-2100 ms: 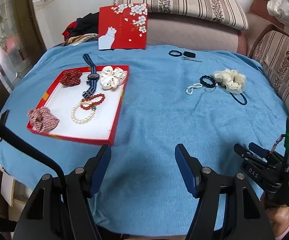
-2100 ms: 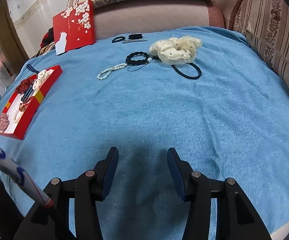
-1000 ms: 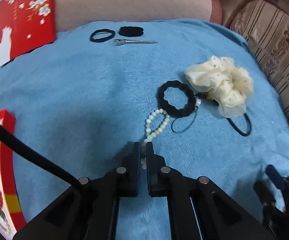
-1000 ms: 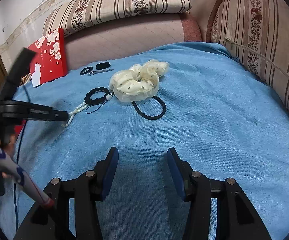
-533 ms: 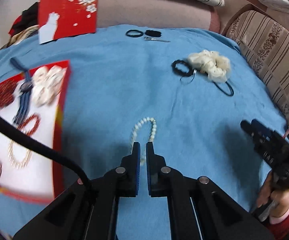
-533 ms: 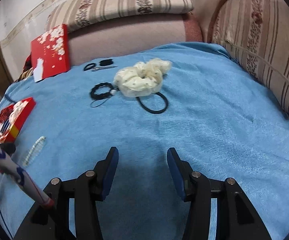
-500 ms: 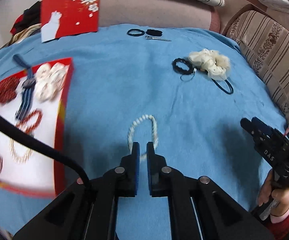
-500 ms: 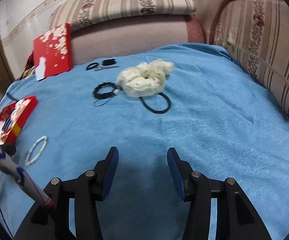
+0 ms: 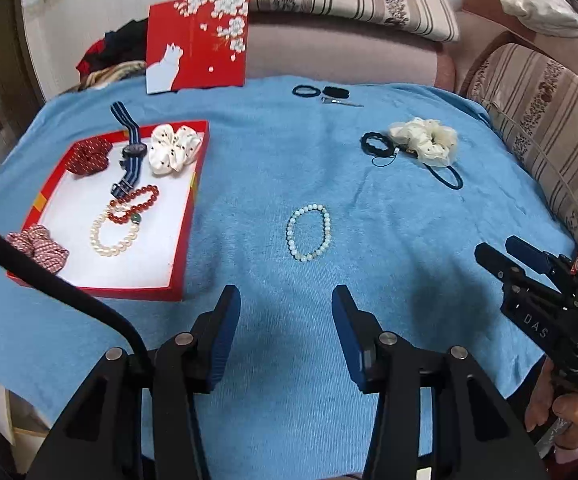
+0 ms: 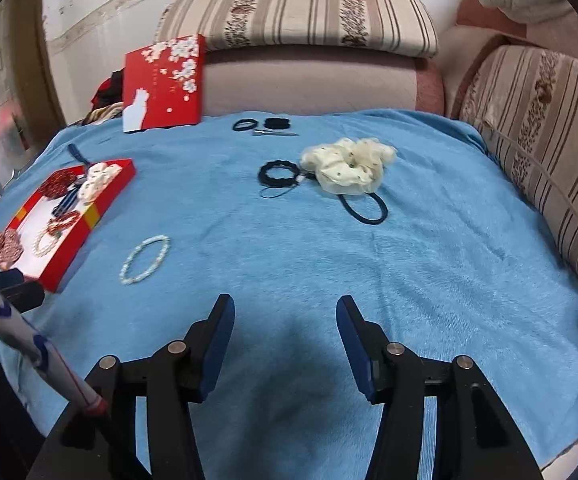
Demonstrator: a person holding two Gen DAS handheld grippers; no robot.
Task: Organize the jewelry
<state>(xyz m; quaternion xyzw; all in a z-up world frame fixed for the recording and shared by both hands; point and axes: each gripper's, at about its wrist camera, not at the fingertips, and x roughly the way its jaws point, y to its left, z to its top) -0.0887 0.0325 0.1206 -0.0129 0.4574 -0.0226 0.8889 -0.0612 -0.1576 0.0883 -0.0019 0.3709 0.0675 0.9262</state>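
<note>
Nearest in the left wrist view, the left gripper (image 9: pixel 285 308) hangs over the blue cloth (image 9: pixel 273 168) with its jaws opening and nothing between them. Just beyond it a pale bead bracelet (image 9: pixel 309 233) lies as a loose oval on the cloth, to the right of the red tray (image 9: pixel 181 240) and apart from it. Only this view looks down into the tray: a pearl bracelet (image 9: pixel 113 236), a red bead bracelet (image 9: pixel 139 198), a striped watch strap (image 9: pixel 131 148), and three fabric scrunchies, two red and one white with dots. It also shows the right gripper (image 9: pixel 517 256) at the frame's edge, held by a hand (image 9: pixel 569 416) that is partly cut off.

The right wrist view shows that gripper (image 10: pixel 285 320) from behind, jaws opening and bare, and the tray only at a slant, its contents crowded together. Further from the tray lie a wavy black hair tie (image 10: pixel 279 172), a cream scrunchie (image 10: pixel 347 164) of thin crumpled fabric, and a thin black elastic loop (image 10: pixel 365 206) partly under it. Beyond, a small metal clip (image 10: pixel 275 133) is hard to make out beside two black bands. A red lid (image 10: pixel 163 84) with white blossoms leans against the striped sofa (image 10: pixel 301 16).
</note>
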